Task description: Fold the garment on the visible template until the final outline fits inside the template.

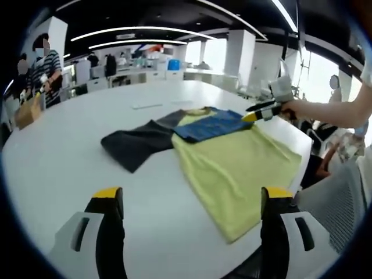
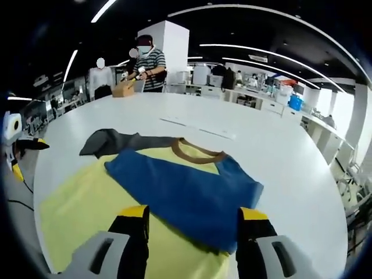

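The garment [image 1: 232,157], a yellow T-shirt with a brown collar, one blue sleeve folded across its chest and a dark sleeve spread flat, lies on the white table [image 1: 70,163] toward one rounded edge. No template outline can be made out. The fold looks partly done. The left tongs [image 1: 192,200] stand wide and empty, short of the hem. The right tongs [image 2: 192,218], also wide, hover at the blue sleeve [image 2: 186,186]. Next, likely folding in the dark sleeve [image 1: 136,145].

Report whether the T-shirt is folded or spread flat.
Partly folded: the T-shirt's blue sleeve side lies turned over onto its yellow body, while the rest lies spread on the white table.
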Demonstrator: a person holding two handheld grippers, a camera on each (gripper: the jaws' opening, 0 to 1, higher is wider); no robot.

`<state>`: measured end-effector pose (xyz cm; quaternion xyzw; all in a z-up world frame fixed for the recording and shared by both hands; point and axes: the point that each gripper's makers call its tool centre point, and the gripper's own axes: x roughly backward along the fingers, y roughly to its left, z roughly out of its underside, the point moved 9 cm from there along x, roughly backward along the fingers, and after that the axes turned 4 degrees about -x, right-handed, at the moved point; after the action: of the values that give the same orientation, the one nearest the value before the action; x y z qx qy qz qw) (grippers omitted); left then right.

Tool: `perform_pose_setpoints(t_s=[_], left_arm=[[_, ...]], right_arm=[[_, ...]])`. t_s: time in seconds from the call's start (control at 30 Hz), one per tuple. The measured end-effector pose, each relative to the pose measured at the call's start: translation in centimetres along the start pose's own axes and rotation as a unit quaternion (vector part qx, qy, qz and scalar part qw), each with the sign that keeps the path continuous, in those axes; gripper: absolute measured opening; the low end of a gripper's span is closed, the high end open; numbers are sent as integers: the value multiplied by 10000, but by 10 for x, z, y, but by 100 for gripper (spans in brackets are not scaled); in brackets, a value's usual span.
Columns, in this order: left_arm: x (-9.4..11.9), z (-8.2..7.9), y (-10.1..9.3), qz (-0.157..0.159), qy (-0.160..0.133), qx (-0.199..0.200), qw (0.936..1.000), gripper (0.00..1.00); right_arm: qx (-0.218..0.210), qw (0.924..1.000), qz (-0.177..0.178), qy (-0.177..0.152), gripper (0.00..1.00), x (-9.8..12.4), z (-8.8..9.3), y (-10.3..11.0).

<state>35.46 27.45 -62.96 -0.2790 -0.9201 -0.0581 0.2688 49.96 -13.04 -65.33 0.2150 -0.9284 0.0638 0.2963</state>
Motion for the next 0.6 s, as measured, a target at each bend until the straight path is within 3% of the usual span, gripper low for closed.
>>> perform_pose_setpoints(t_s=[0.27, 0.6], left_arm=[[-9, -6, 21, -195, 10, -38, 9998, 85], [-31, -14, 52, -563, 19, -36, 9984, 68]], right_arm=[[140, 9993, 336, 105, 36, 10, 11, -19], [224, 9983, 430, 314, 21, 9, 26, -25]])
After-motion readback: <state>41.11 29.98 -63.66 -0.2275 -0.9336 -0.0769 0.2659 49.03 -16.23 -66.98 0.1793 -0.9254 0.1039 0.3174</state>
